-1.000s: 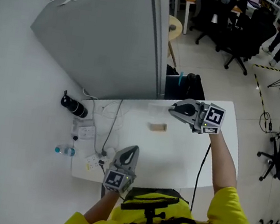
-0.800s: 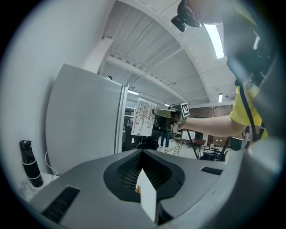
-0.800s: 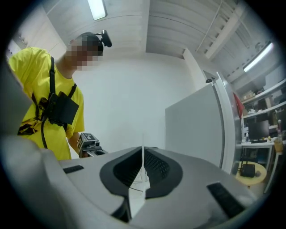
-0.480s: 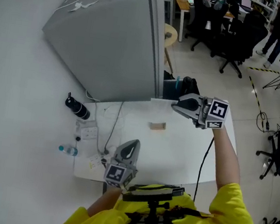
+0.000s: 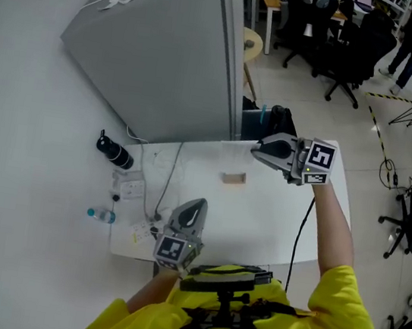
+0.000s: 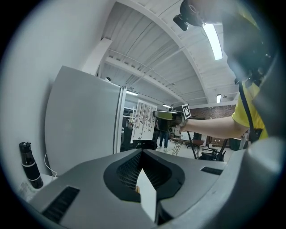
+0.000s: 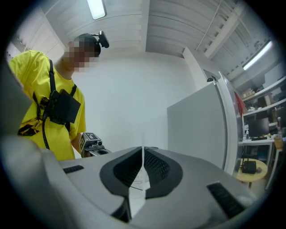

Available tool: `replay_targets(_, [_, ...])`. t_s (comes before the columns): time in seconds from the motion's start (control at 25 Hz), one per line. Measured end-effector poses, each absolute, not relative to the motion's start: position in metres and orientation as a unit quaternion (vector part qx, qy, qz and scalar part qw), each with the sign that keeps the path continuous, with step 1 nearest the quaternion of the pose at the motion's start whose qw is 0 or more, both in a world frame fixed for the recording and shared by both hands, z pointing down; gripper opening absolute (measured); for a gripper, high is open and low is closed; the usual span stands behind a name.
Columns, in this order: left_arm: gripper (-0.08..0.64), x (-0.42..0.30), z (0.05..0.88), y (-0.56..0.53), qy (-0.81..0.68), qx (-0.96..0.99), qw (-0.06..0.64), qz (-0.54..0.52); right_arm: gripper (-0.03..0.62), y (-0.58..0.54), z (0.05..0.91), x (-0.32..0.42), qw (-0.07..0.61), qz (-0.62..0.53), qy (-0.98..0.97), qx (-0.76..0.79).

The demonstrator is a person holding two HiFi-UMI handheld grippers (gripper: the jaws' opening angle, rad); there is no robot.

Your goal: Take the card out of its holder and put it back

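Clearly L gripper (image 5: pixel 197 206) nips thin white card (image 6: pixel 148 199), R gripper (image 5: pixel 257 151) clamps translucent flat plastic holder (image 7: pixel 141 180); prob light, slick, bendy; grip 6 o'clock edges.

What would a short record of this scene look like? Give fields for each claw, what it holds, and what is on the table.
Left claw: shut on a white card
Right claw: shut on a thin pale sheet, seen edge-on; possibly the holder
Claws: apart from each other, card and sheet separate
Table: white; a small tan object near the middle
Table's left edge: black bottle, small clear bottle
Behind the table: grey cabinet
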State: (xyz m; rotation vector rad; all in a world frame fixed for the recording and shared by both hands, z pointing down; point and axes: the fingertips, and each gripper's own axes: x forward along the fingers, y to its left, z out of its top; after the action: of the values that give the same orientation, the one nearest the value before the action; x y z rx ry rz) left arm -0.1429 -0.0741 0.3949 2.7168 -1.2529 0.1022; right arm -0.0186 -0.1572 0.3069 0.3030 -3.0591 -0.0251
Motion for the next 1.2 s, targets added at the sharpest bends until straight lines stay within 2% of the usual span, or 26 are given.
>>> replay_targets(0.64, [0.003, -0.144, 0.402, -0.077, -0.421, 0.902, 0.087, 0.045, 0.020, -0.171, 0.329, -0.016, 0.041, 0.022, -0.994, 0.096])
replay_targets(0.88, [0.003, -0.146, 0.429, -0.084, -0.417, 0.900, 0.108, 0.066, 0.020, -0.188, 0.386, -0.017, 0.056, 0.061, -0.993, 0.079])
replay_targets(1.2, [0.003, -0.140, 0.497, -0.123, -0.426, 0.890, 0.147, 0.073, 0.020, -0.233, 0.508, -0.020, 0.064, 0.110, -0.990, 0.066])
